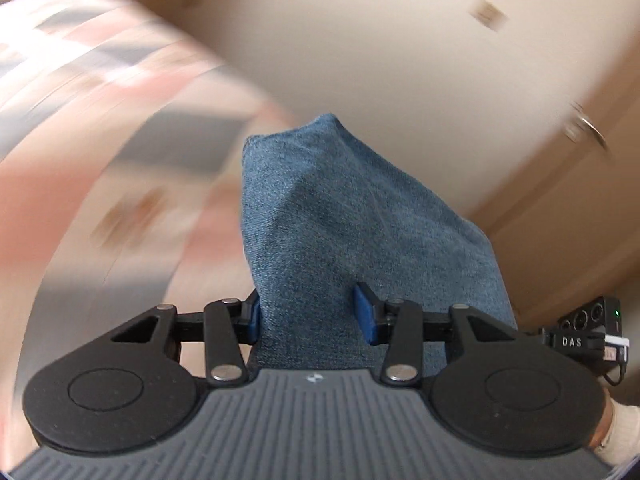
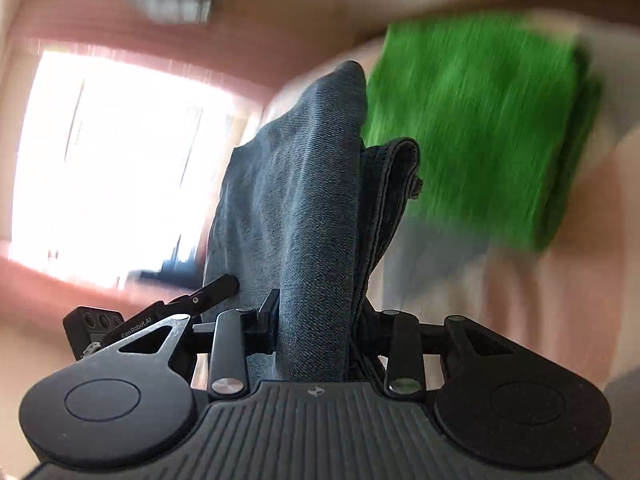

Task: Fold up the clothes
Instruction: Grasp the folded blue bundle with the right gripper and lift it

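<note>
My left fingers (image 1: 251, 317) have blue denim bunched between their blue pads; the cloth fills the gap, and my left gripper (image 1: 311, 314) reads as clamped on it. My right gripper (image 2: 316, 320) is pinched on the same kind of fabric, the denim garment (image 2: 296, 200) standing up out of the gap in a thick ridge with a stitched hem (image 2: 396, 184) folded beside it. Both views show the denim lifted clear, pointing up and away from me, and everything behind it is smeared with blur, so I judge both hands are mid-swing with the cloth carried between them.

To do this well I should keep both grips firm and level with each other, so the held edge stays straight rather than sagging in the middle. The denim is heavy and stiff, so I expect it to pull against the pads; a slow arc should stop it slipping.

Behind, a green folded cloth (image 2: 480, 120) lies on a pink and grey patterned bedspread (image 1: 100, 80). I would lay the denim down clear of that pile, not across it.
</note>
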The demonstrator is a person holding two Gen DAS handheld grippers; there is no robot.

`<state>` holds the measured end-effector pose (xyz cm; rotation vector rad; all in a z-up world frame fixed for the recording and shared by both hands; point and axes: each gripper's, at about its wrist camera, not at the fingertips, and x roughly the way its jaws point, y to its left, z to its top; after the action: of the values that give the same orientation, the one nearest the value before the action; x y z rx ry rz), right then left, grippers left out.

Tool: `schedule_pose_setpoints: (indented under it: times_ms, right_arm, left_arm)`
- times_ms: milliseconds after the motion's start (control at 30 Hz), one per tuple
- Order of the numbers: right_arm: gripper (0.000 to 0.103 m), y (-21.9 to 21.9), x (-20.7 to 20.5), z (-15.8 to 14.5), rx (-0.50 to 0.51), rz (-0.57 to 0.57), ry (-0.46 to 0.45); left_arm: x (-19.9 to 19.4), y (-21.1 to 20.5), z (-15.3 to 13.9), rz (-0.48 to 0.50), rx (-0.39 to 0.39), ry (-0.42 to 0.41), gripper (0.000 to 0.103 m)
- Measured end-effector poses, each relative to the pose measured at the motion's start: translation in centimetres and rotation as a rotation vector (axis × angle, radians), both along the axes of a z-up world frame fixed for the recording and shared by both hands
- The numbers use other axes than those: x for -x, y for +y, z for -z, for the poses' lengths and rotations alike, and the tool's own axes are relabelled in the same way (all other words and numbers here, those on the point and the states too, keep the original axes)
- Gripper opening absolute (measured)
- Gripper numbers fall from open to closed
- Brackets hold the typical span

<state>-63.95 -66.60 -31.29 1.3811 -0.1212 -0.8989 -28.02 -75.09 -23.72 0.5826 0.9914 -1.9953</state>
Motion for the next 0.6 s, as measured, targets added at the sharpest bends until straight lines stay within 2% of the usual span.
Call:
schedule_pose_setpoints:
  times_ms: [67, 167, 333, 467, 600]
  right_arm:
    - [0.035, -0.6, 0.9, -0.4, 0.026, 0.133, 0.017]
    - [0.035, -1.6, 1.3, -0.1, 0.038, 0.297, 0.039]
    - [0.035, -3.3, 0.6, 2.0, 0.031, 0.450, 0.083]
    - [0.036, -4.4, -0.7, 4.6, -0.003, 0.494, 0.123]
    - [0.044, -5.1, 0.0, 7.2, -0.071, 0.439, 0.166]
  left_arm:
    - [2.6, -4.7, -0.4, 0.115, 0.034, -0.003, 0.039]
    - [6.0, -10.0, 0.4, 0.234, 0.046, -0.004, 0.039]
    - [11.2, -17.7, 2.2, 0.412, 0.058, -0.012, 0.039]
    - [13.1, -20.2, 4.9, 0.481, 0.046, -0.031, 0.040]
    - [14.0, -21.1, 8.5, 0.511, 0.032, -0.065, 0.043]
